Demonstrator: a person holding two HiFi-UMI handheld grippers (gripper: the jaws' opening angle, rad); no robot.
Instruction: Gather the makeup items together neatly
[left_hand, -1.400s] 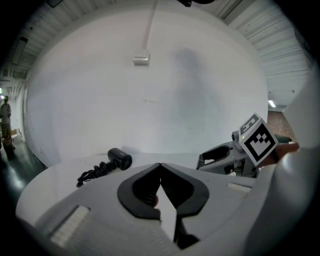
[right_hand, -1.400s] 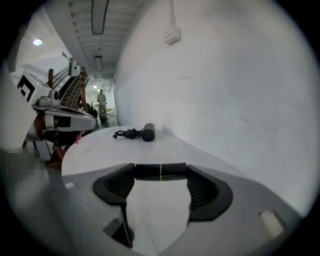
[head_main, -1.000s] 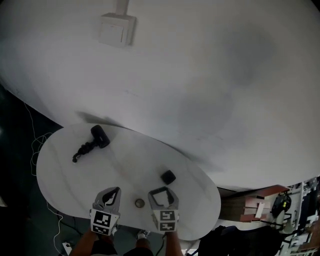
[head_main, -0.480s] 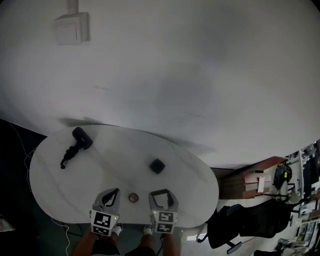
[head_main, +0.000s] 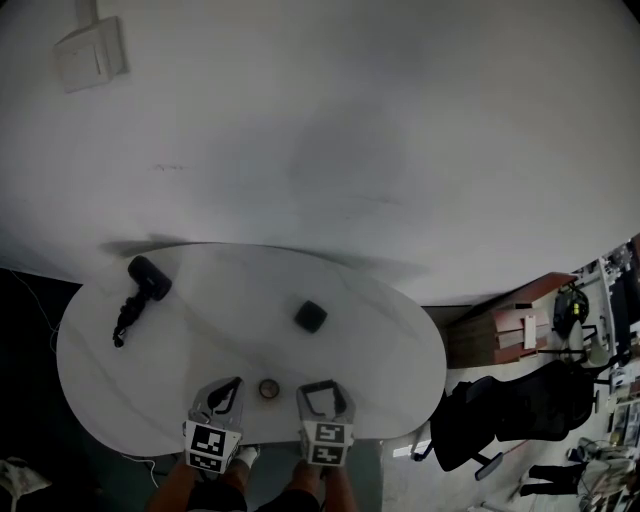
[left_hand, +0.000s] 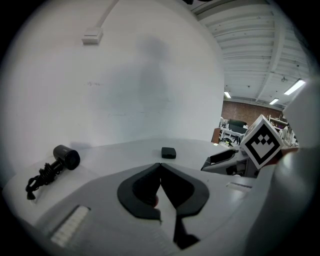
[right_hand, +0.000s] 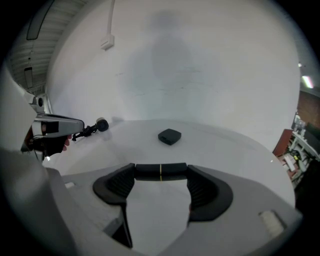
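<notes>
Makeup tube (right_hand: 149, 171): black, with a thin gold band at mid-length. It is clamped end to end between the right gripper's (right_hand: 160, 175) wide-set fingertips, probably so it can be laid down flat. Its long axis is level and crosswise to the jaws. It is held over the white table's (head_main: 390, 350) near edge. Left gripper (left_hand: 160, 166): jaws together, empty. Beyond: round pot (head_main: 268, 388) between the grippers, square black compact (head_main: 310, 316) mid-table, corded black cylinder (head_main: 140, 290) far left.

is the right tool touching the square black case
Apart. The right gripper view shows bare table between the case and the right tool, whose jaws clamp a black tube.
</notes>
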